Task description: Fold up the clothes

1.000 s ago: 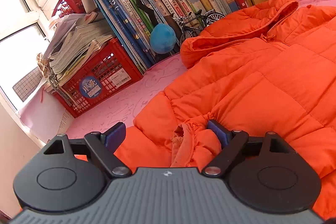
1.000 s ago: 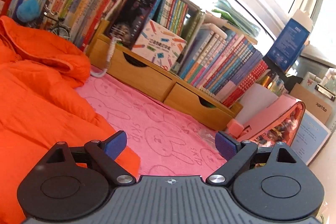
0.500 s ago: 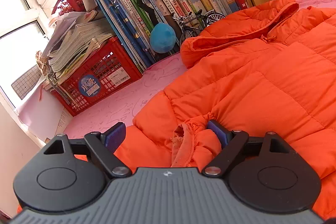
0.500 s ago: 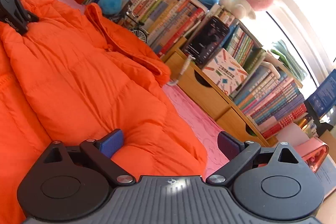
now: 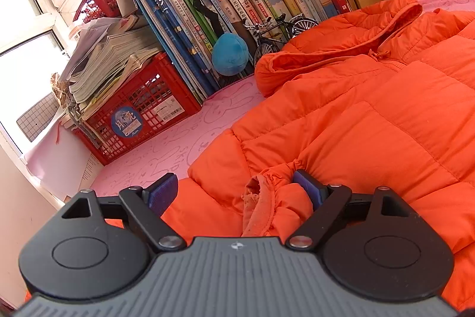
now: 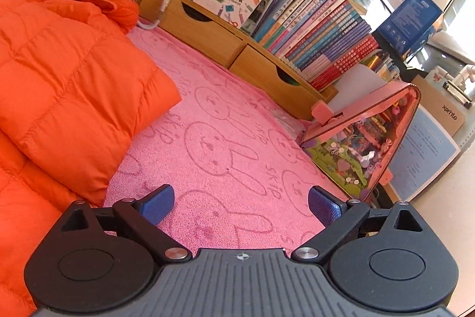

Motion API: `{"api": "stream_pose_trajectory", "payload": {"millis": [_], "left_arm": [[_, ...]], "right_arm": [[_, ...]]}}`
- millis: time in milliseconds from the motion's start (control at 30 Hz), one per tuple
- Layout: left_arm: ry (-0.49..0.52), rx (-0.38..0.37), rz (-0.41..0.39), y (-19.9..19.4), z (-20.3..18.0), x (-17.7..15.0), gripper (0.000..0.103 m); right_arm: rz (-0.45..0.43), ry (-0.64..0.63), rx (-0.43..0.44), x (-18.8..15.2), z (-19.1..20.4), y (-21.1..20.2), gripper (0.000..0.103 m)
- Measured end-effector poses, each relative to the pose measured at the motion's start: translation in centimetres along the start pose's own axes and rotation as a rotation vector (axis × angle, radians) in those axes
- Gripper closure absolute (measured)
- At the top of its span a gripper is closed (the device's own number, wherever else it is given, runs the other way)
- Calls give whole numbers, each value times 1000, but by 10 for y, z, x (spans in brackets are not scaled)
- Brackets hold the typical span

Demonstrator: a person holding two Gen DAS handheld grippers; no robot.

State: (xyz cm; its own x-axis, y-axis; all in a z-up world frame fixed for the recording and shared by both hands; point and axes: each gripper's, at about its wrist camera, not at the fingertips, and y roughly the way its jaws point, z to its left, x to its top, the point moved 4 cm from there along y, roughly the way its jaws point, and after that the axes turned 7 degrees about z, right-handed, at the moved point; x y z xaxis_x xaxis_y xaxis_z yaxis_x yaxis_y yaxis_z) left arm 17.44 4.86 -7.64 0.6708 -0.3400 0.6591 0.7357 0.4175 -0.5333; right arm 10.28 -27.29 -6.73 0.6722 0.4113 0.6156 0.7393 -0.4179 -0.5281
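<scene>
My left gripper has not shifted over the last second: its jaws stand wide, with the jacket cuff bunched between them and the right-hand finger pressed into the fabric, nothing pinched. My right gripper has changed much more: half a second ago it hung over the jacket body, and now it is off to the right of it, jaws spread and empty above the pink mat. I judge this a withdrawal after laying or smoothing a panel, since ahead-left of the right tool a jacket edge lies doubled over a lower layer. The hood lies far ahead of my left tool, near the books. The jacket's hem, the far sleeve and anything below both tools are cut off, so I cannot say how many folds are in place.
</scene>
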Motion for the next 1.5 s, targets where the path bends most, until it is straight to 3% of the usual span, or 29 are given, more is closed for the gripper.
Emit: {"api": "stream_pose_trajectory", "payload": {"millis": [67, 167, 233, 300, 367, 433, 500, 667, 767, 867, 1000, 1100, 1267, 1500], "left_arm": [[-11, -9, -1, -1, 2, 0, 17], [-111, -81, 30, -5, 22, 0, 17], [-234, -163, 55, -14, 47, -3, 17], [-373, -260, 29, -34, 83, -12, 17], [-476, -287, -13, -52, 119, -27, 17], [-559, -248, -39, -65, 156, -49, 15], [-647, -183, -15, -68, 191, -77, 15], [-821, -55, 146, -50, 253, -143, 15], [-902, -12, 204, -45, 273, -174, 15], [-1028, -33, 238, -39, 289, -199, 15], [-1214, -65, 257, -25, 307, -228, 15], [-1234, -14, 248, -22, 317, -234, 15], [-1262, 12, 235, -12, 328, -239, 15], [-1324, 31, 131, -2, 338, -245, 15]], "right_arm": [[-19, -16, 1, 4, 2, -9, 6], [-64, -38, 16, 14, 9, -24, 6], [-116, -50, 51, 28, 19, -38, 6], [-169, -53, 100, 44, 32, -52, 6], [-219, -44, 176, 65, 51, -66, 6], [-270, -35, 251, 85, 70, -80, 6], [-298, -39, 308, 106, 98, -90, 5], [-347, -61, 434, 161, 178, -113, 5], [-376, -75, 509, 194, 226, -127, 5], [-394, -94, 569, 223, 273, -137, 5], [-337, -159, 540, 236, 320, -124, 7], [-288, -170, 549, 237, 333, -111, 7], [-221, -124, 615, 240, 329, -99, 4], [-212, -105, 631, 239, 328, -98, 3]]}}
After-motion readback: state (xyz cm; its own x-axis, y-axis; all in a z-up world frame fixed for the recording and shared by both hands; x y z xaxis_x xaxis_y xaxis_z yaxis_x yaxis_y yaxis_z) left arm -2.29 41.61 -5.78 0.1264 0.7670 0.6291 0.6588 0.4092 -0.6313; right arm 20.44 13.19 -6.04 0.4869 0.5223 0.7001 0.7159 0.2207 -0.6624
